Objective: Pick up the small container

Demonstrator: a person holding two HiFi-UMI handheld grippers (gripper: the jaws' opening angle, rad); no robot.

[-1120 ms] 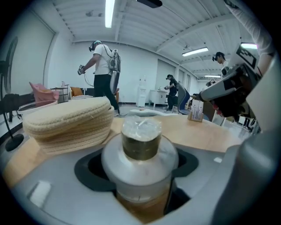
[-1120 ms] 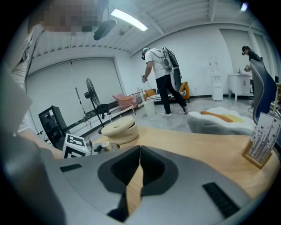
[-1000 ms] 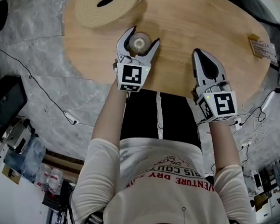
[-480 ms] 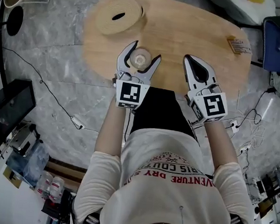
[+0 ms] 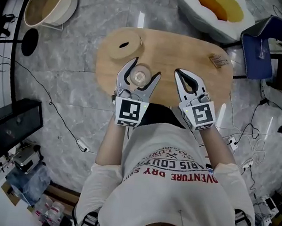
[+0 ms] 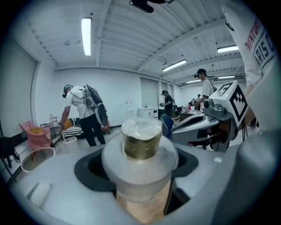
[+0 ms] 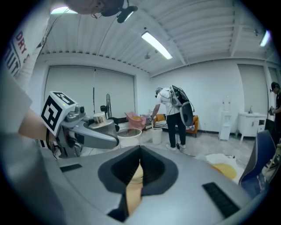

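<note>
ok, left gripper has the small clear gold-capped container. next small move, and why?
Probably just hold it level and steady. The left gripper is clamped on the small clear container with the gold cap, lifted clear of the oval wooden table, so the pick looks done. The right gripper is shut and empty.

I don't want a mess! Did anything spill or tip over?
Nothing stands out. The small container looks upright between the jaws of the left gripper, with its lid on and no spill in sight. The tan roll lies flat on the wooden table.
</note>
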